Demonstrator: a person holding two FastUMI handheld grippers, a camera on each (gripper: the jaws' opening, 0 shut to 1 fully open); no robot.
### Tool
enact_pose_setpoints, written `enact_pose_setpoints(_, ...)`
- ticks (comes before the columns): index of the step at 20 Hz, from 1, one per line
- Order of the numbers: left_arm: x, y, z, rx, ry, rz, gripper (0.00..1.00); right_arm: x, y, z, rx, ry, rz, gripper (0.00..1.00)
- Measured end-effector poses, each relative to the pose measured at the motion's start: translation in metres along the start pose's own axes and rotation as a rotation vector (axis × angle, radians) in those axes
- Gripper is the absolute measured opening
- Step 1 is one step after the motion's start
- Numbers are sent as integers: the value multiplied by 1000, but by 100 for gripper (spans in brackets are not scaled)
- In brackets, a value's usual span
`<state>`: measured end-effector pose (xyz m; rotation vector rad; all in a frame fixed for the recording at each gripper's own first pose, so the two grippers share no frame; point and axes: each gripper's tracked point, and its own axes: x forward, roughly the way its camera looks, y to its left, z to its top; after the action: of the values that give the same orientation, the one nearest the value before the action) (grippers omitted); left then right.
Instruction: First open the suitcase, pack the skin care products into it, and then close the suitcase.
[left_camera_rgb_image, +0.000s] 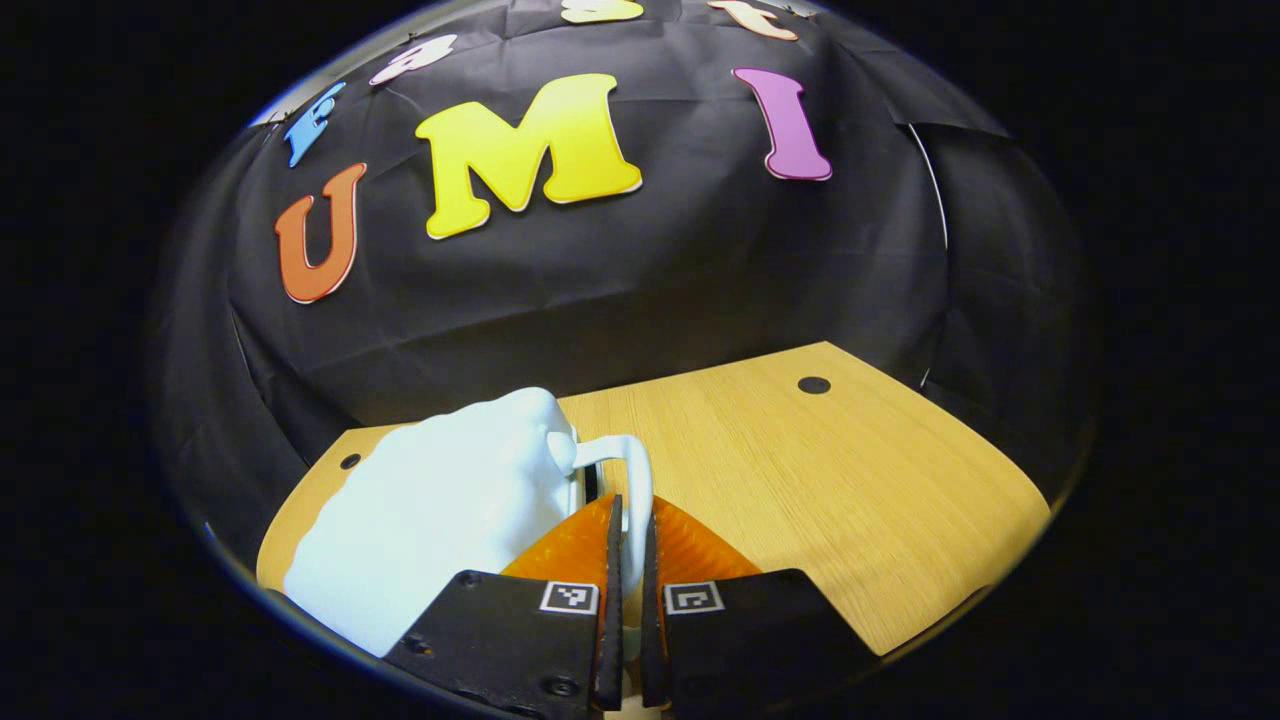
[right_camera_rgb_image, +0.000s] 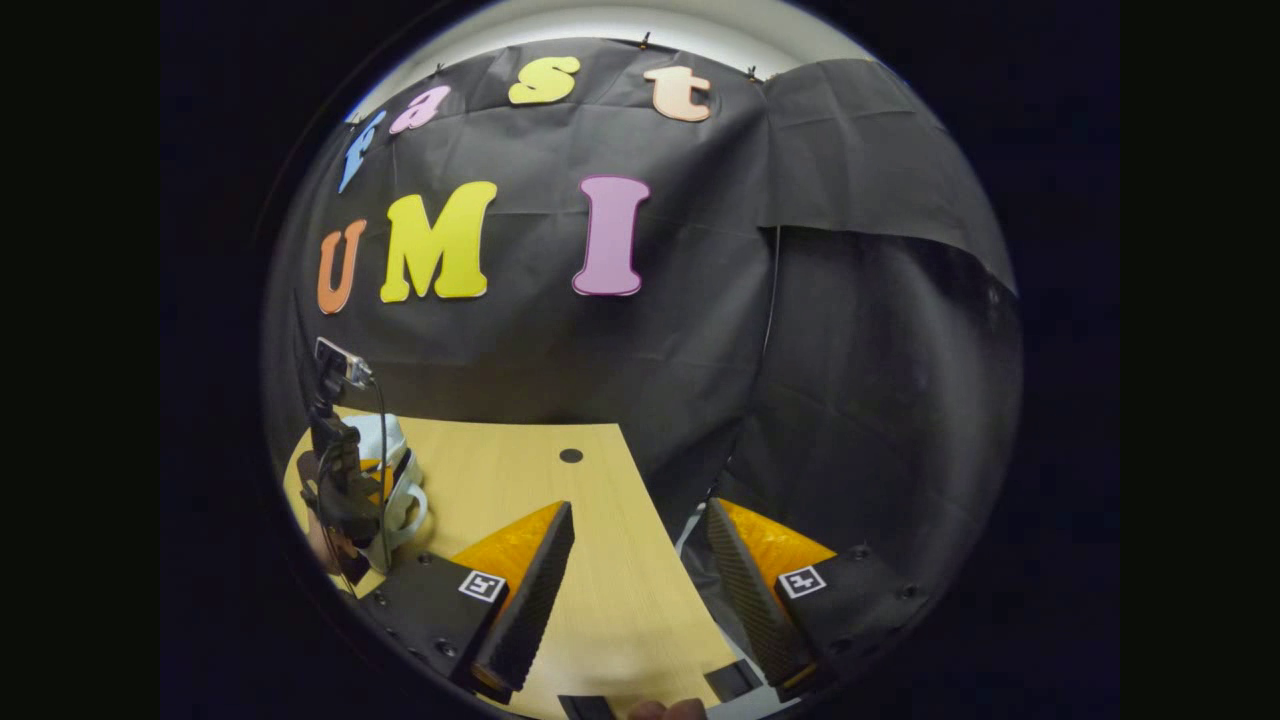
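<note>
A small white suitcase (left_camera_rgb_image: 440, 520) lies on the wooden table (left_camera_rgb_image: 830, 480) at the near left in the left gripper view. Its white loop handle (left_camera_rgb_image: 625, 455) sticks out to the right. My left gripper (left_camera_rgb_image: 630, 505) is shut on that handle, and a strip of white shows between the two fingers. In the right gripper view, my right gripper (right_camera_rgb_image: 640, 510) stands open over the table's right edge with nothing between its fingers. Far to the left in that view, the suitcase (right_camera_rgb_image: 385, 435) lies with the left gripper (right_camera_rgb_image: 345, 490) over it, held by a hand.
The tabletop (right_camera_rgb_image: 600, 600) has small dark round holes (left_camera_rgb_image: 813, 385) near its back edge. Black cloth walls close in the back and the right side. The table's right edge (right_camera_rgb_image: 660, 540) drops off under my right gripper.
</note>
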<state>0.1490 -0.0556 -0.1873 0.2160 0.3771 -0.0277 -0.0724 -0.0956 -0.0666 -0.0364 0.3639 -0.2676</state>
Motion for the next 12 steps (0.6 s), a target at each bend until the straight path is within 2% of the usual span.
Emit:
enact_pose_setpoints(4,6,-11,-15,13,25,-15,10,0,6,-2,-16,3,17,80)
enact_pose_setpoints(7,9,-17,-23,12,31,19,11,0,10,4,-20,-8,27,80)
enact_pose_setpoints(9,12,-22,-27,3,32,26,14,-1,10,5,-20,-11,32,80)
enact_pose_setpoints(12,14,-30,-30,-13,35,11,24,-2,7,7,-25,-14,32,80)
